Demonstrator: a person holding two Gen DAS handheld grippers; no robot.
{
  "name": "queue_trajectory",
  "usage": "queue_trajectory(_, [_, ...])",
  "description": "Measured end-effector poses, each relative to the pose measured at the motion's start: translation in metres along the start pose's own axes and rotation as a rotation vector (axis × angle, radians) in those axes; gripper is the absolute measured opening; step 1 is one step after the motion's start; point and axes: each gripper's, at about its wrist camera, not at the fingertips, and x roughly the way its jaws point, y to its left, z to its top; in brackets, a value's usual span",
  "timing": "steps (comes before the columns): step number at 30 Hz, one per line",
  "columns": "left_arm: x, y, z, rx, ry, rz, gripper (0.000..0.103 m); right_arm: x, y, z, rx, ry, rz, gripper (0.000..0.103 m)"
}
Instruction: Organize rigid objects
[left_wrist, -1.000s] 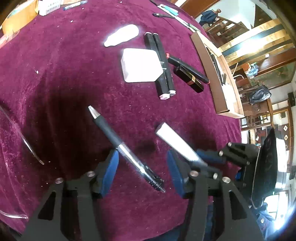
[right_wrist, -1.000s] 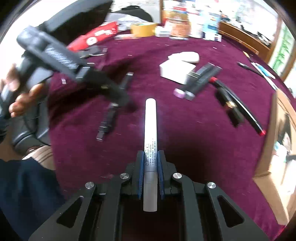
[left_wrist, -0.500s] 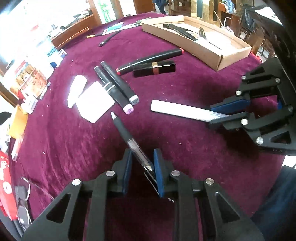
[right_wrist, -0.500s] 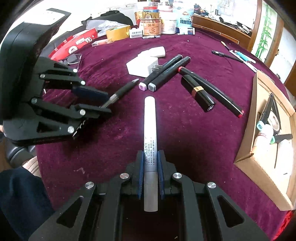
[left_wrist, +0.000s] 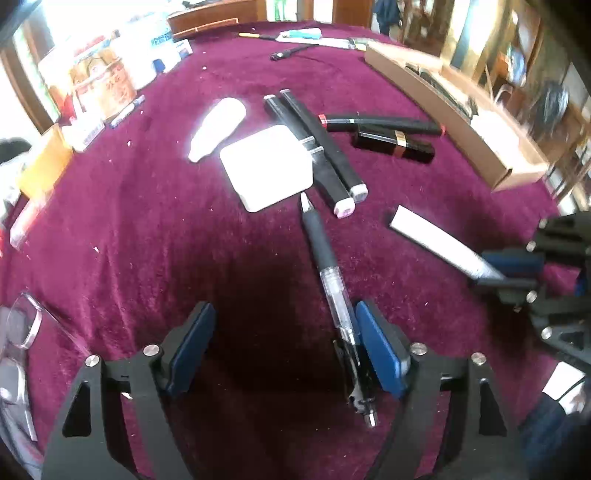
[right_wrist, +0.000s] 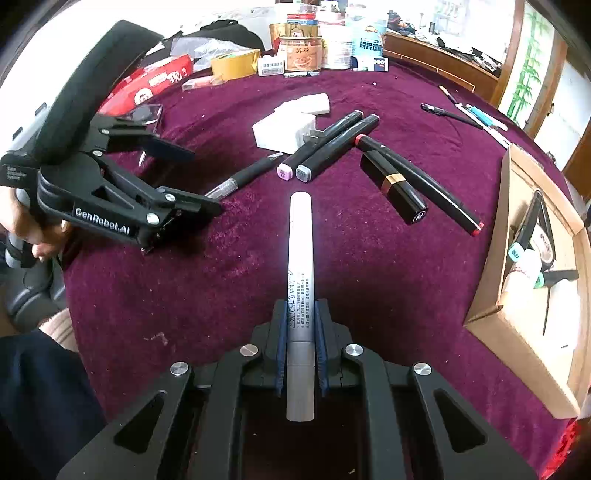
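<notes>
left gripper (left_wrist: 284, 343): fingers (left_wrist: 192, 347) have just been opening, now wide apart over the maroon table (left_wrist: 147, 229). black pen (left_wrist: 328, 280) lies on the cloth between them, hard against the 3 o'clock finger, well clear of the 9 o'clock one; tip points to 12 o'clock, just short of the white block (left_wrist: 267, 171). two black markers (left_wrist: 314, 147) lie at 1 o'clock of the block. right gripper (right_wrist: 301, 354): fingers clamped on the white tube (right_wrist: 301, 280), which juts toward 12 o'clock above the cloth. cardboard tray (right_wrist: 502, 221) at 3 o'clock.
</notes>
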Motion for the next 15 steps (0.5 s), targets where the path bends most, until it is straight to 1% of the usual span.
queue_trajectory(1, [-0.003, -0.004, -0.003, 0.017, -0.021, -0.001, 0.066, -0.002, -0.002, 0.000, 0.017, -0.009, 0.009, 0.013])
queue_trajectory(2, [-0.006, -0.009, -0.004, 0.029, -0.033, -0.011, 0.049, -0.003, -0.005, 0.001, 0.038, -0.017, 0.020, 0.013])
queue_trajectory(3, [-0.009, -0.015, -0.006, 0.046, -0.042, -0.017, 0.039, -0.004, -0.007, 0.002, 0.050, -0.020, 0.028, 0.013])
queue_trajectory(4, [-0.011, -0.022, -0.008, 0.062, -0.048, -0.025, 0.020, -0.005, -0.009, 0.002, 0.059, -0.023, 0.033, 0.013])
queue_trajectory(5, [-0.011, -0.029, -0.009, 0.080, -0.052, -0.026, 0.012, -0.007, -0.010, 0.003, 0.068, -0.033, 0.034, 0.013])
queue_trajectory(7, [-0.011, -0.037, -0.008, 0.108, -0.066, 0.001, 0.011, -0.009, -0.011, 0.004, 0.075, -0.044, 0.046, 0.013])
queue_trajectory(8, [-0.011, -0.037, -0.007, 0.103, -0.070, -0.004, 0.010, -0.012, -0.010, 0.004, 0.078, -0.054, 0.052, 0.013])
queue_trajectory(10, [-0.012, -0.032, -0.007, 0.069, -0.071, -0.036, 0.009, -0.017, -0.011, 0.004, 0.087, -0.074, 0.058, 0.013])
queue_trajectory(15, [-0.020, -0.019, -0.003, -0.004, -0.111, -0.096, 0.009, -0.026, -0.024, 0.000, 0.151, -0.122, 0.099, 0.012])
